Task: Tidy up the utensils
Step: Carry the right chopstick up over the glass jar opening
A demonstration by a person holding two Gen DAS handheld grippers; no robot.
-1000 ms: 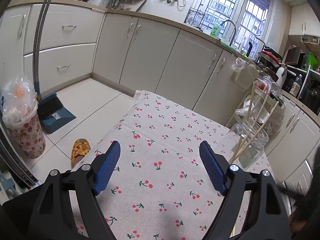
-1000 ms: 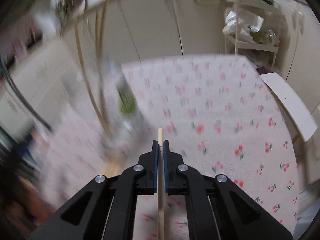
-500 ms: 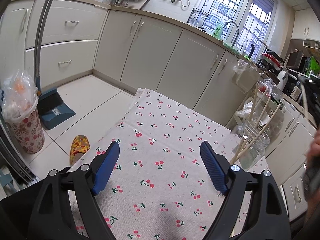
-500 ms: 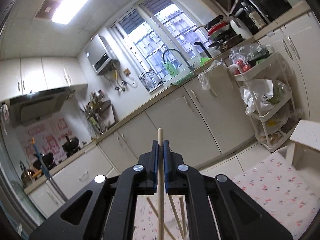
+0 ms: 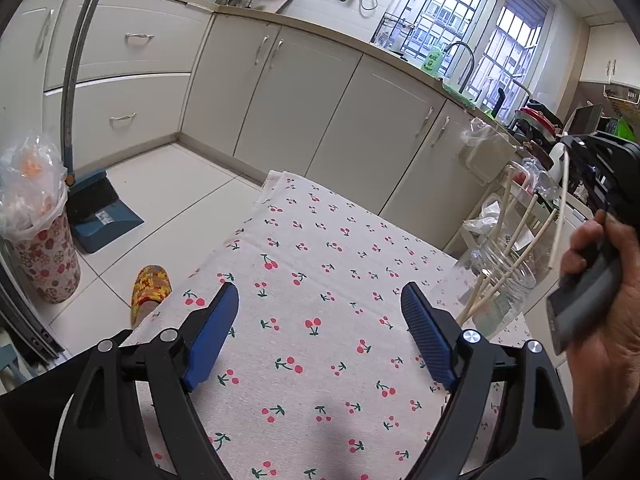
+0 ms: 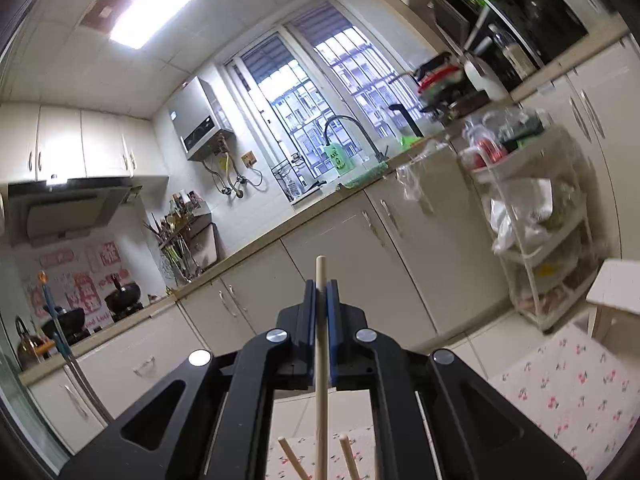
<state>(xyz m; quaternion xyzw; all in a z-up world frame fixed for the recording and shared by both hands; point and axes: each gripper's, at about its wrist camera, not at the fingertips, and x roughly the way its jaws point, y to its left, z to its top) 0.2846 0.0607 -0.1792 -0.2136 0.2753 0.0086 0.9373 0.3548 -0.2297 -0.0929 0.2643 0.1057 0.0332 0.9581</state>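
kitchen, mid-task: the right gripper (image 6: 321, 292) is clamped on a single wooden chopstick (image 6: 321, 360), blue pads pressed to both sides, stick running upright through the jaws w/ its blunt tip poking just above them. seen from the left wrist cam, the same chopstick (image 5: 560, 216) hangs from the gripper at the right edge of frame, its lower end in the air above and beside a clear glass jar (image 5: 502, 284); a person's hand (image 5: 604, 292) wraps the gripper's grey handle.

the jar stands on the far right part of the surface (image 5: 320, 264), which is covered w/ a cherry-print cloth. at least three more chopsticks (image 5: 516, 240) lean in the jar, fanned out and tilted. two of their tips (image 6: 346, 454) show at the bottom of the right wrist view, under the held stick.

the left gripper (image 5: 320, 320) hovers over the middle of the cloth, jaws spread wide, nothing between them, cloth bare underneath.

bkgd: cream cabinets (image 5: 320, 92) along the wall, sink tap (image 5: 460, 60) by a barred window, blue dustpan (image 5: 102, 216) and floral bin (image 5: 44, 252) on the tiled floor, a patterned slipper (image 5: 150, 286) near the surface's edge.
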